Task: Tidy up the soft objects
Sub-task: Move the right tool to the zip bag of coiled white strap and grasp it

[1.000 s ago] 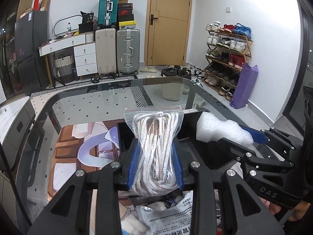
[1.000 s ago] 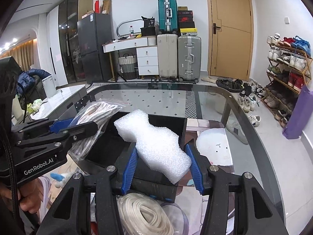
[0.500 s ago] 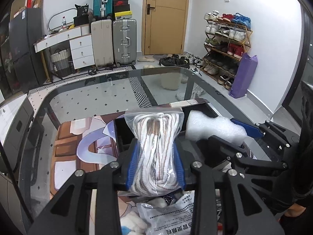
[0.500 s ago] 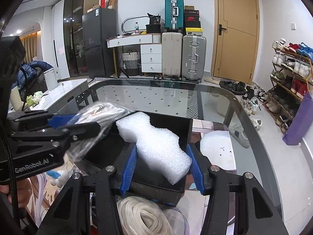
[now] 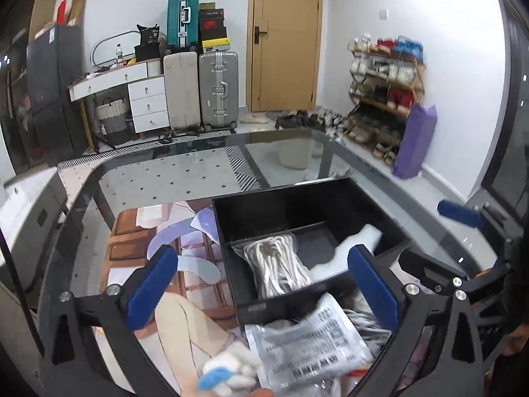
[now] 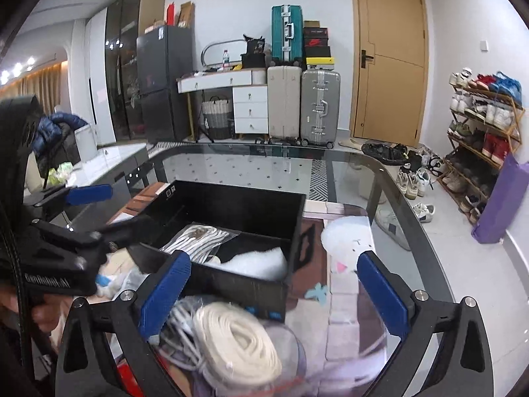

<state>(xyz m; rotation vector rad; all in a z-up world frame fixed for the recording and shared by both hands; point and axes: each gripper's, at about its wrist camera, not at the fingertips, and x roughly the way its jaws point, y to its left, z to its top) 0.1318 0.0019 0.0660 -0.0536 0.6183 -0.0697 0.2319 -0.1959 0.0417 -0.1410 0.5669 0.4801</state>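
Now the clear bag of white cord (image 5: 279, 269) and white foam block (image 5: 350, 248) are lying in the black plastic bin (image 5: 297, 205), beyond both tongs. Left gripper (image 5: 261, 292) and right gripper (image 6: 272, 292) are gaping empty, having released them.

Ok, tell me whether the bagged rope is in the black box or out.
In. The bagged rope lies in the black box's near compartment beside the white foam; both grippers are open, holding nothing.
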